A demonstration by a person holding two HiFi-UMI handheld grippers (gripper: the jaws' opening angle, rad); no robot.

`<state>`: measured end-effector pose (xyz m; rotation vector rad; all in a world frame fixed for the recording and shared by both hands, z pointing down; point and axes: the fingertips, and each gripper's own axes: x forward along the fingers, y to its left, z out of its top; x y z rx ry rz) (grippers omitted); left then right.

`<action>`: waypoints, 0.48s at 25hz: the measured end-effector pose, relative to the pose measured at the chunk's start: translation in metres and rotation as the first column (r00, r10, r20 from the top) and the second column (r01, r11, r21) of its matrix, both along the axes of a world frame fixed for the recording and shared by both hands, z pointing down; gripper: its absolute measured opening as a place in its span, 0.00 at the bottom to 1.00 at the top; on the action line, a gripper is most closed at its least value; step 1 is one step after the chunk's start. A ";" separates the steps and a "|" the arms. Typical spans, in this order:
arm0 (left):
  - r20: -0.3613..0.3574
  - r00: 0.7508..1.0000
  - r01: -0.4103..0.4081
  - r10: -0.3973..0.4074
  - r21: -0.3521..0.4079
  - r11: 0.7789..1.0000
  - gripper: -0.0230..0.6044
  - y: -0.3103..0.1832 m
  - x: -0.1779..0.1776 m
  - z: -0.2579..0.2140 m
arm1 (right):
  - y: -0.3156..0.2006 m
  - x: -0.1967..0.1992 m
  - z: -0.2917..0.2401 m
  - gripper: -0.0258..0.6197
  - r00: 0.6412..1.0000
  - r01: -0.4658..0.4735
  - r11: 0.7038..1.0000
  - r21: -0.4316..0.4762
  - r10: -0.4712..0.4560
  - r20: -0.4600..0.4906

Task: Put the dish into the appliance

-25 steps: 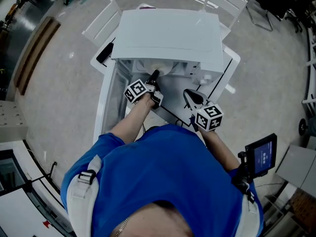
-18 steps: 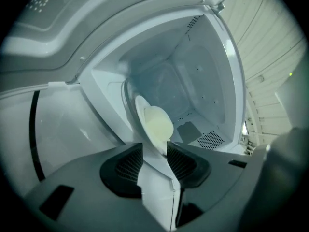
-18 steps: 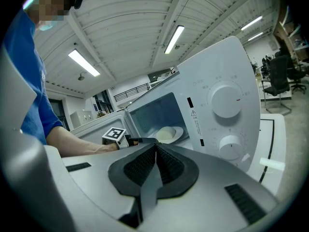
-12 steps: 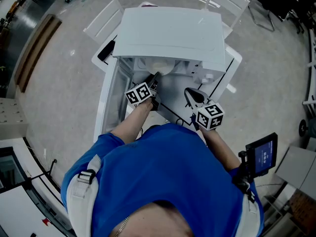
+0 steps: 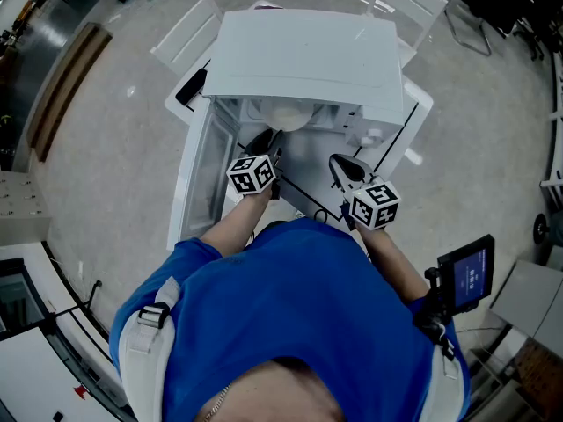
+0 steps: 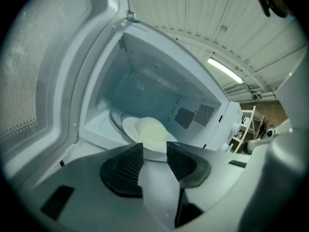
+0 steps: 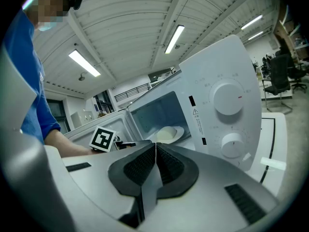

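As left gripper (image 6: 154, 149), just opened, stands empty, dish (image 6: 148, 130) lies beyond

Your head camera is looking steeply down past your blue shirt (image 5: 299, 323) onto the top of the white box-shaped microwave oven (image 5: 308, 55), from well above. The camera riding your left gripper (image 6: 155, 152) is sitting close to the oven's open cavity (image 6: 145, 95), facing straight in. The one on your right gripper (image 7: 155, 150) is looking from the right, past the dial panel (image 7: 227, 115). Both gripper cameras are sharing the pale round plate (image 6: 128, 128) inside; the right one is also catching the left gripper's black-and-white marker cube (image 7: 102, 138).
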<state>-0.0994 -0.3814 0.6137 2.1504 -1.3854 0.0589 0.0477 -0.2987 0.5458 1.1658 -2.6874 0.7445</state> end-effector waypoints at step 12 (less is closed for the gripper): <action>0.118 0.992 -0.046 0.047 -0.013 0.999 0.26 -0.015 0.014 0.006 | -0.001 0.007 0.005 0.04 1.000 -0.016 1.000 -0.001 0.016 -0.002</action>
